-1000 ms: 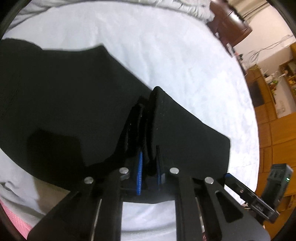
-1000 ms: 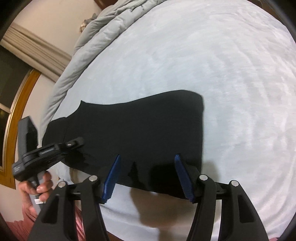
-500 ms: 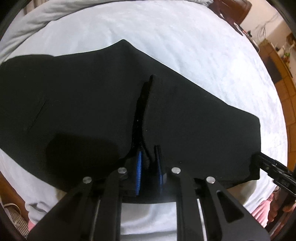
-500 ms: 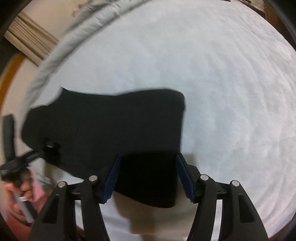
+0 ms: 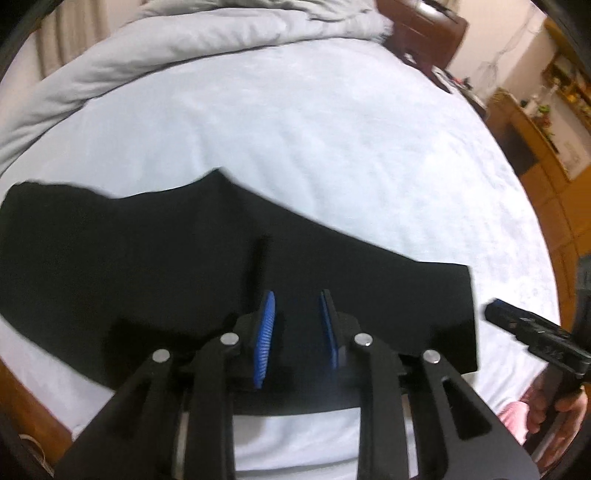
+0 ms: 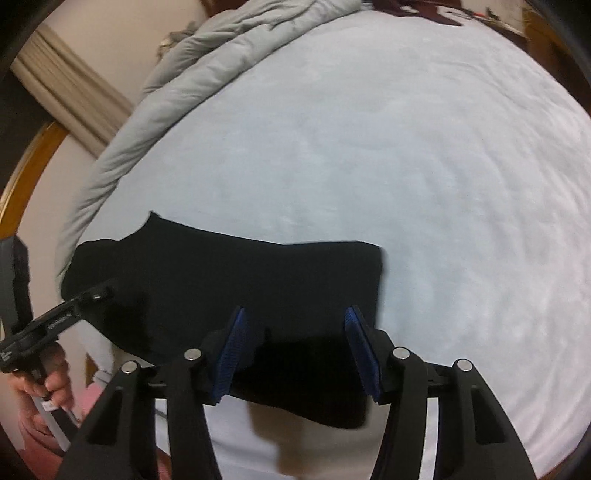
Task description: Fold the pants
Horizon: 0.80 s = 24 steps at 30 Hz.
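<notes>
The black pants (image 5: 147, 266) lie folded and flat on the pale bed sheet (image 5: 332, 147), near its front edge. A small raised crease stands in the cloth just ahead of my left gripper (image 5: 297, 308). The left gripper is open and empty, hovering over the near edge of the pants. In the right wrist view the pants (image 6: 240, 280) spread to the left, with a straight edge at the right. My right gripper (image 6: 293, 319) is open wide and empty, above the near right corner of the pants. Each gripper shows at the edge of the other's view.
A rumpled grey duvet (image 5: 184, 40) lies along the far side of the bed and also shows in the right wrist view (image 6: 207, 74). Wooden furniture (image 5: 424, 26) and shelves stand at the far right. The bed's wooden frame (image 6: 22, 173) runs on the left.
My left gripper has opened and let go of the pinched fold, which has dropped nearly flat. Both grippers have drawn back and risen a little from the pants.
</notes>
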### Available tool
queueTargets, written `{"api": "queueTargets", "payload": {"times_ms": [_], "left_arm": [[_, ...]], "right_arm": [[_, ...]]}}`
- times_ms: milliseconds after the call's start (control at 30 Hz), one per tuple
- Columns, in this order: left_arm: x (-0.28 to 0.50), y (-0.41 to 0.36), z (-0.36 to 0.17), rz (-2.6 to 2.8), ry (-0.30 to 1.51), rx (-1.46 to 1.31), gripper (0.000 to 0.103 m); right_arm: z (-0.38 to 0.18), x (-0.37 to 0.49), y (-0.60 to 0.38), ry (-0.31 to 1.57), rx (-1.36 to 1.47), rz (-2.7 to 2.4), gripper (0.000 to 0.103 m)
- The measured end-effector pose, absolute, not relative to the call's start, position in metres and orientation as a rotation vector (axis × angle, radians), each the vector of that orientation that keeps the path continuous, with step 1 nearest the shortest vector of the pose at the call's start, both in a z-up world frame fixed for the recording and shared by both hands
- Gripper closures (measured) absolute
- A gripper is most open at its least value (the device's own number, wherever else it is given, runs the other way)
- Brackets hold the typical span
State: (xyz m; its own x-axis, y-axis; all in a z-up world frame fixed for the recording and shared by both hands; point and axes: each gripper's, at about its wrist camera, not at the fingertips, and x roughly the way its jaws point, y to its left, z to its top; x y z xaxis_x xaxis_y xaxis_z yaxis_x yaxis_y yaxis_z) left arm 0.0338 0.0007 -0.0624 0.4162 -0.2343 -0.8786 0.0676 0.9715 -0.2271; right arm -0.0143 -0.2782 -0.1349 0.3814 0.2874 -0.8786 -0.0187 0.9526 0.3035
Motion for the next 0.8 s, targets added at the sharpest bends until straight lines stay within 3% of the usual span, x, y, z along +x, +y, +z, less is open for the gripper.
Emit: {"api": "queueTargets", "payload": {"times_ms": [300, 600, 800], "left_arm": [[0.049, -0.018, -0.131, -0.246, 1.26, -0.122, 0.078], [0.053, -0.006, -0.125, -0.27, 1.289, -0.176, 0.078], [0.023, 0.075, -0.069, -0.151, 1.145, -0.203, 0.054]], "right_arm": [[-0.192, 0.017, -0.272, 1.292, 0.286, 0.182, 0.057], [-0.189, 0.01, -0.266, 1.282, 0.273, 0.161, 0.055], [-0.151, -0.015, -0.243, 1.221, 0.279, 0.245, 0.052]]}}
